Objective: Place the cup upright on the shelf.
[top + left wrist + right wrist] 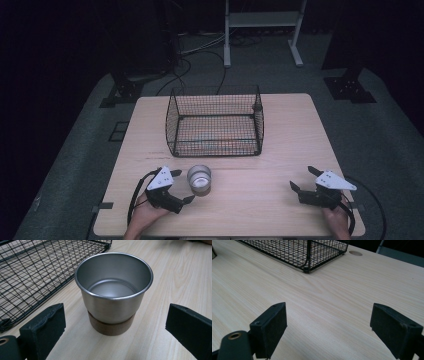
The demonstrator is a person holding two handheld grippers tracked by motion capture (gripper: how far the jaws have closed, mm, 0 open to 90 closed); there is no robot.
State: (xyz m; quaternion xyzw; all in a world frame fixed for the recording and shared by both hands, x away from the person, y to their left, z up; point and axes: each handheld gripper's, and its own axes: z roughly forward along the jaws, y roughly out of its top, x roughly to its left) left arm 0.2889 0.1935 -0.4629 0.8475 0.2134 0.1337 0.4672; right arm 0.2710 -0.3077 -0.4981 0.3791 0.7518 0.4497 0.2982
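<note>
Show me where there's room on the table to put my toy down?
The widest bare patch lies between the metal cup and the right gripper. More room runs along the table to the right of the wire basket. It is crowded between the left gripper, cup and basket.

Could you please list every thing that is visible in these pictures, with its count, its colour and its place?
metal cup: one, silver with a brown base band, upright and empty on the table, between the open jaws of the left gripper
wire basket: one, black, on the far middle of the table, behind the cup
table: one, light wood, on a grey floor
white frame: one, on the floor beyond the table
left gripper: one, black with a grey plate, near left, open
right gripper: one, black with a grey plate, near right, open over bare wood
</note>
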